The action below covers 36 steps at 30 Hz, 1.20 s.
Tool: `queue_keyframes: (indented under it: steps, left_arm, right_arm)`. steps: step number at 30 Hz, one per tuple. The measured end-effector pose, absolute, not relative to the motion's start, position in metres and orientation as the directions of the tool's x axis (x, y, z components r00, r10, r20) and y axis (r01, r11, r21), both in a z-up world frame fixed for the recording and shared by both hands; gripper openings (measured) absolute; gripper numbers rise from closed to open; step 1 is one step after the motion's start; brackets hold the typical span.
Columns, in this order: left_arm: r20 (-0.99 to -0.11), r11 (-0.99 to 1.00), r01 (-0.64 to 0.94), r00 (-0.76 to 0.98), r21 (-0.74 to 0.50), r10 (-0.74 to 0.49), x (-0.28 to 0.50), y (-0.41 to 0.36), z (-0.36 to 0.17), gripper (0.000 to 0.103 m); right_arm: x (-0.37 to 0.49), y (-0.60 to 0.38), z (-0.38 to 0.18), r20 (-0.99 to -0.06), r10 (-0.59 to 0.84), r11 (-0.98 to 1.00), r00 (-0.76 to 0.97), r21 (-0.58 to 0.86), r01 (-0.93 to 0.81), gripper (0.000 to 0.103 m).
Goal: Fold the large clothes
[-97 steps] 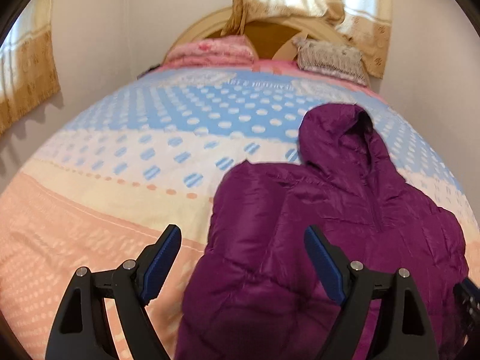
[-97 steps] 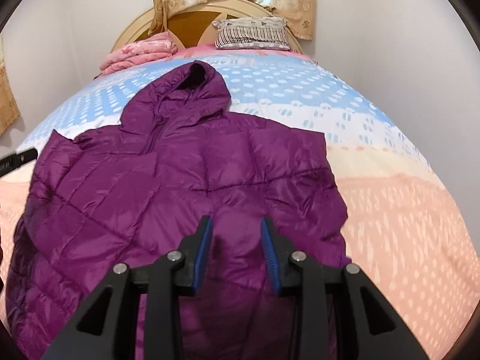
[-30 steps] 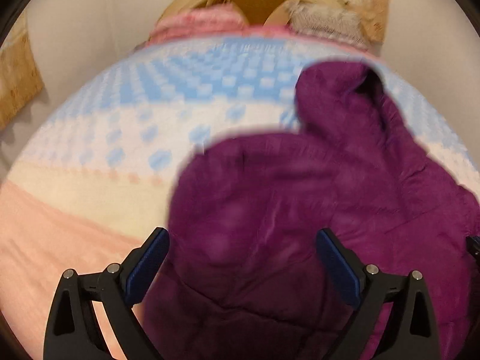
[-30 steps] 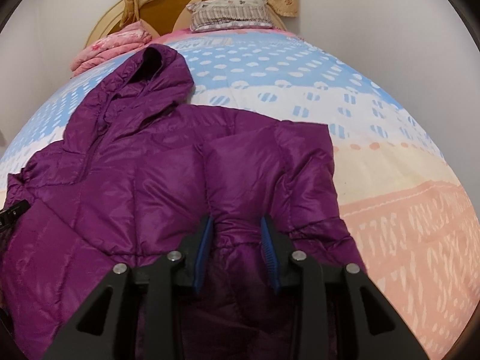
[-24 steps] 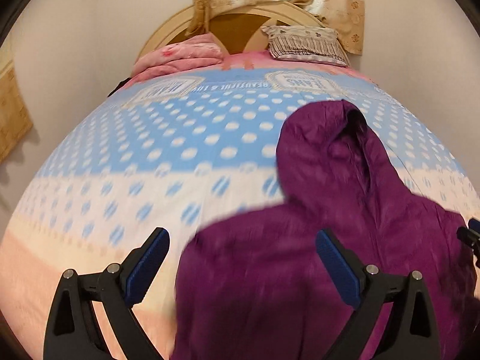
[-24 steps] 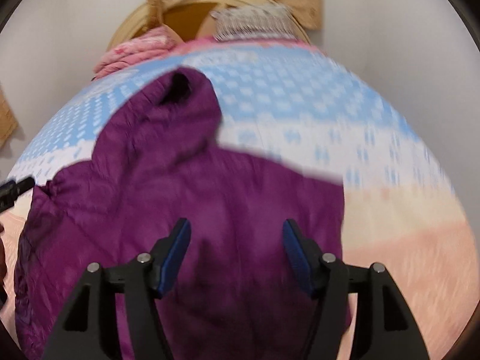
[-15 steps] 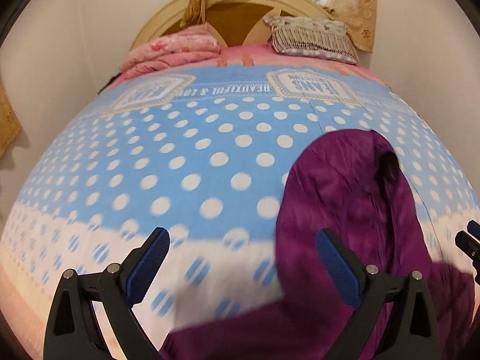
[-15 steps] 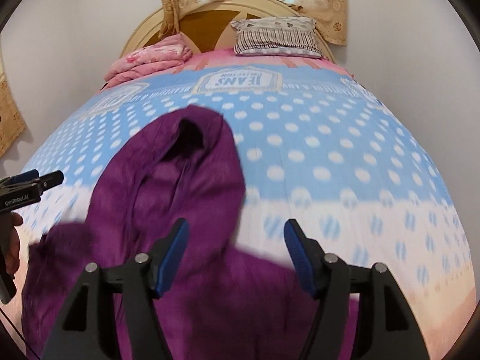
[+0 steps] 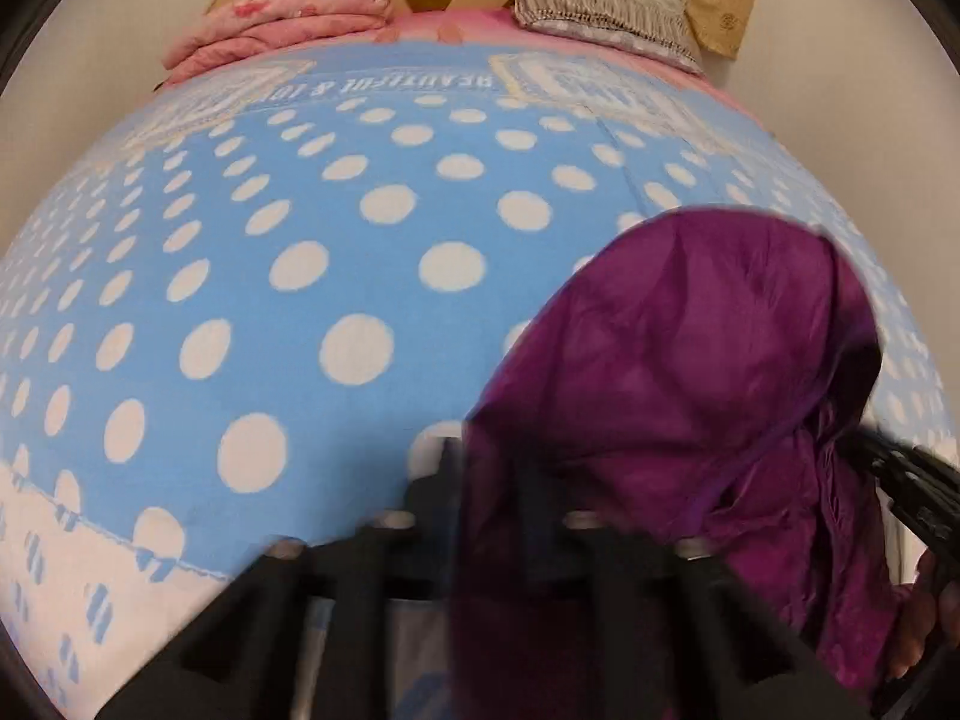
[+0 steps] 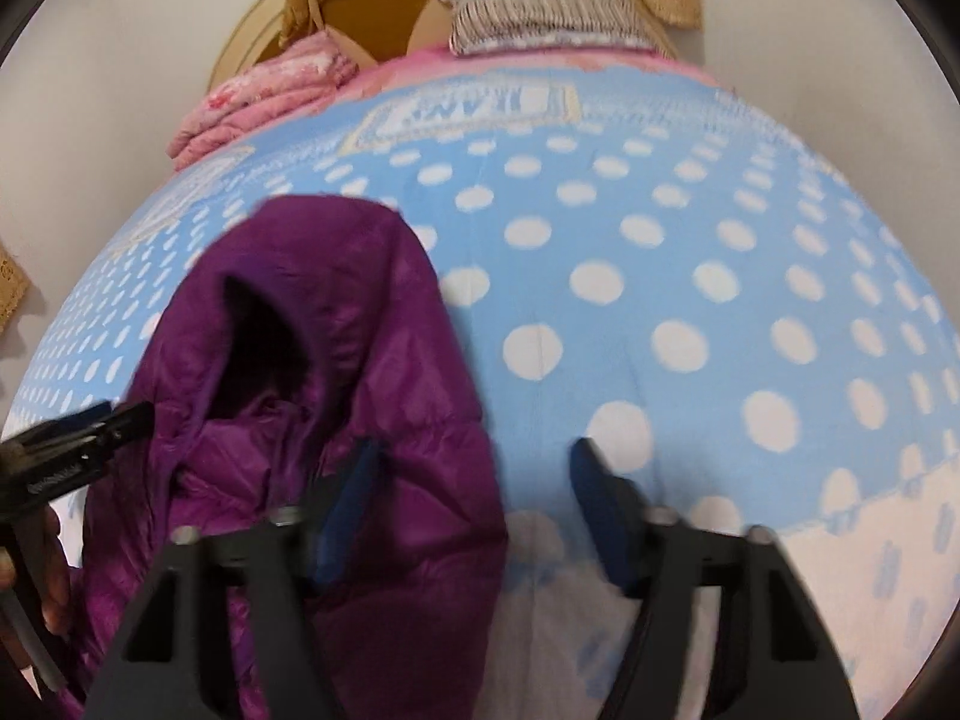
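- Your purple jacket [image 10: 336, 420] lies on the polka-dot bedspread [image 9: 300, 312], hood [image 9: 708, 324] pointing toward the headboard end. Only the hood and collar area show — the body and sleeves fall below both views, so you cannot check from here what is folded.
- Your left gripper [image 9: 486, 480] is blurred in its own view. The two fingers appear drawn close together at the hood's left edge, with purple fabric over or between them; probably clenched on the hood edge, but the blur leaves it uncertain — log it as undetermined.
- Your right gripper [image 10: 474, 504] has its jaws spread wide, holding nothing. Its left pad [image 10: 342, 498] sits over the hood's right side; the other pad is over bare bedspread.
- Each gripper appears at the edge of the other's view, so both are close to the hood, one on each side.
- Progress, judged: both tools at the hood suggests the hood fold is the step in hand (not yet laid over). Any further halving of the body remains unverified.
- Background: folded pink blanket [image 9: 282, 18] and striped pillow [image 9: 600, 0] at the headboard, well apart from the jacket.
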<state>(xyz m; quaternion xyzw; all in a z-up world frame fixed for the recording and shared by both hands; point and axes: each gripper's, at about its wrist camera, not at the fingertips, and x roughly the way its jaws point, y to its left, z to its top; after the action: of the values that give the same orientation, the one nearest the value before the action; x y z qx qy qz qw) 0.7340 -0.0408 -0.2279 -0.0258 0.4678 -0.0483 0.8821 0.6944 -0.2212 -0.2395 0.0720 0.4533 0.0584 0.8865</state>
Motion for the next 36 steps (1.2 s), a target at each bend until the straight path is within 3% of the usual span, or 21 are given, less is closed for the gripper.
queue_keyframes:
  steps: [1,10,15,16,17,18,19,24,25,28,29,32,33,34,35,36]
  left_arm:
    - [-0.809,0.993,0.081,0.576,-0.086,-0.117,0.730,-0.045,-0.222,0.001]
    - [-0.694,0.982,0.174,0.698,-0.078,-0.178,0.667,-0.044,-0.154,0.000]
    - [-0.704,0.987,0.164,0.701,0.003,-0.114,0.662,-0.052,-0.153,0.001]
    - [-0.718,0.992,0.126,0.691,0.011,-0.080,0.666,-0.049,-0.157,0.001]
    - [-0.728,0.996,0.093,0.682,0.002,-0.062,0.668,-0.046,-0.163,0.002]
    - [-0.744,0.998,0.066,0.667,-0.001,-0.045,0.677,-0.042,-0.169,0.002]
    - [-0.761,0.999,0.043,0.648,0.007,-0.023,0.685,-0.037,-0.175,0.002]
    - [-0.765,0.997,-0.061,0.644,-0.042,0.007,0.718,-0.016,-0.177,0.007]
    - [-0.759,0.995,-0.076,0.651,-0.061,0.003,0.724,-0.013,-0.175,0.017]
    - [-0.760,0.997,-0.056,0.650,-0.061,-0.010,0.740,-0.017,-0.182,0.066]
    - [-0.755,0.998,-0.034,0.655,-0.052,-0.017,0.743,-0.022,-0.187,0.067]
    - [-0.797,0.996,0.028,0.598,-0.080,-0.081,0.752,-0.036,-0.209,0.067]
    - [-0.806,0.994,0.051,0.581,-0.096,-0.108,0.754,-0.039,-0.216,0.067]
    - [-0.803,0.992,0.071,0.584,-0.100,-0.123,0.754,-0.043,-0.219,0.057]
    - [-0.799,0.990,0.099,0.585,-0.103,-0.142,0.753,-0.048,-0.220,0.024]
    - [-0.802,0.983,0.139,0.571,-0.120,-0.178,0.751,-0.054,-0.220,0.008]
  right_arm:
    - [0.693,-0.219,-0.239,-0.793,0.170,0.984,0.585,0.174,-0.050,0.008]
    - [0.620,-0.214,-0.186,-0.673,0.174,0.985,0.719,0.116,-0.130,0.004]
    - [0.607,-0.211,-0.184,-0.693,0.187,0.982,0.696,0.125,-0.139,0.006]
    - [0.609,-0.211,-0.184,-0.699,0.194,0.981,0.689,0.138,-0.137,0.011]
    - [0.609,-0.211,-0.185,-0.706,0.180,0.984,0.685,0.135,-0.119,0.038]
    - [0.615,-0.210,-0.186,-0.708,0.171,0.985,0.686,0.132,-0.109,0.072]
    - [0.616,-0.210,-0.186,-0.705,0.158,0.987,0.692,0.123,-0.100,0.078]
    - [0.649,-0.212,-0.195,-0.718,0.156,0.988,0.678,0.107,-0.114,0.075]
    - [0.657,-0.213,-0.197,-0.719,0.163,0.987,0.676,0.121,-0.109,0.074]
    - [0.681,-0.215,-0.203,-0.718,0.177,0.984,0.673,0.151,-0.098,0.074]
    - [0.689,-0.213,-0.206,-0.720,0.182,0.983,0.670,0.155,-0.101,0.071]
    - [0.709,-0.208,-0.218,-0.732,0.205,0.978,0.650,0.178,-0.108,0.070]
    - [0.716,-0.207,-0.226,-0.750,0.220,0.974,0.624,0.200,-0.103,0.065]
    - [0.721,-0.207,-0.232,-0.766,0.242,0.969,0.596,0.225,-0.104,0.056]
    - [0.726,-0.205,-0.238,-0.779,0.268,0.962,0.566,0.249,-0.113,0.033]
    - [0.726,-0.200,-0.240,-0.785,0.251,0.968,0.566,0.220,-0.125,0.020]
